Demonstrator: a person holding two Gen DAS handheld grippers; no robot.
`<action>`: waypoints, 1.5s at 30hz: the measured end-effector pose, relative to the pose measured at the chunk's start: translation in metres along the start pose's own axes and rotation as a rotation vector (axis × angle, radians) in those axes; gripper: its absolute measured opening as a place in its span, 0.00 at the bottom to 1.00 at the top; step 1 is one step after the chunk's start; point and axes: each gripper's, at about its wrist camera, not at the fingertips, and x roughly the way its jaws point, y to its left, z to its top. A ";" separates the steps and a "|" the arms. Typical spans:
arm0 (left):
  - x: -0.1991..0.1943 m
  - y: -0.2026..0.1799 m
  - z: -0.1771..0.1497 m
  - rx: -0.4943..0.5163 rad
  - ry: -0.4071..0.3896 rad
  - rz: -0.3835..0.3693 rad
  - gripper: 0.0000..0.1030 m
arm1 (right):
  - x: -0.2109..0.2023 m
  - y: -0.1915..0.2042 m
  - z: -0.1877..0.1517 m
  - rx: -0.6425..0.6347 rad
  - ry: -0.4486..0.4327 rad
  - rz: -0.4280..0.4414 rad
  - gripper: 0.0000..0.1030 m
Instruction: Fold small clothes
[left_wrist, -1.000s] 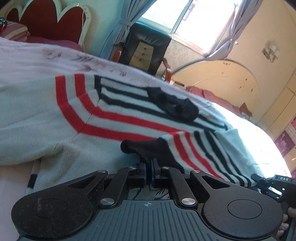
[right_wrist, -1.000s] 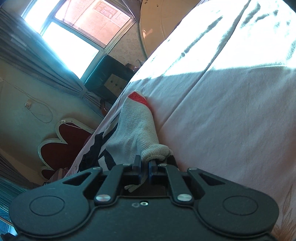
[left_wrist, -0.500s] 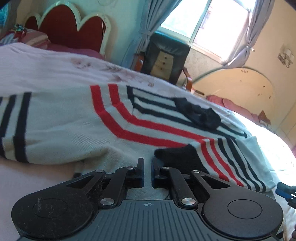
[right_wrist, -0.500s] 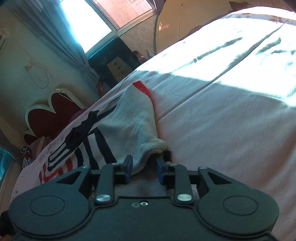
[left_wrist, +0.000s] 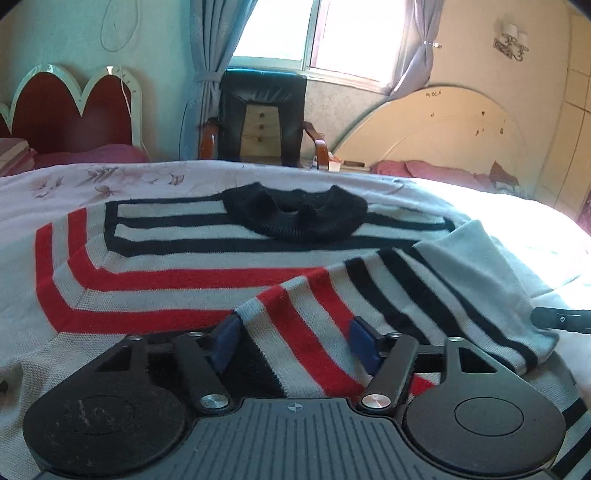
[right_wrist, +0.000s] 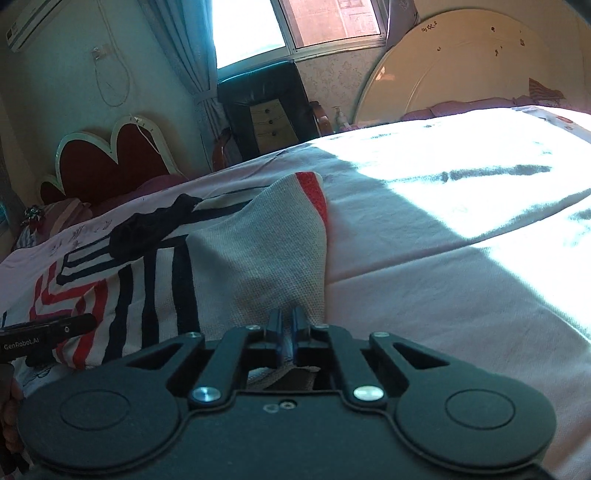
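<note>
Your white knitted sweater with red and black stripes (left_wrist: 192, 258) lies flat on the pink bed sheet (left_wrist: 498, 236), its black collar (left_wrist: 295, 218) at twelve o'clock from your left gripper (left_wrist: 295, 338). That gripper has just been opening; its jaws stand apart with the folded striped sleeve (left_wrist: 388, 291) between them, pads not squeezing it. Your right gripper (right_wrist: 285, 325) is clenched on the sweater's white edge (right_wrist: 266, 266), toward three o'clock.
</note>
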 end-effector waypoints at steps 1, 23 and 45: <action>-0.006 0.000 0.004 -0.010 -0.034 -0.002 0.57 | -0.004 -0.002 0.005 -0.006 -0.022 0.013 0.10; 0.022 -0.049 0.030 -0.023 -0.055 0.103 0.58 | 0.068 -0.025 0.085 -0.092 -0.047 0.046 0.08; 0.004 -0.078 -0.009 0.043 0.055 0.125 0.60 | 0.038 0.044 0.022 -0.411 0.039 0.016 0.11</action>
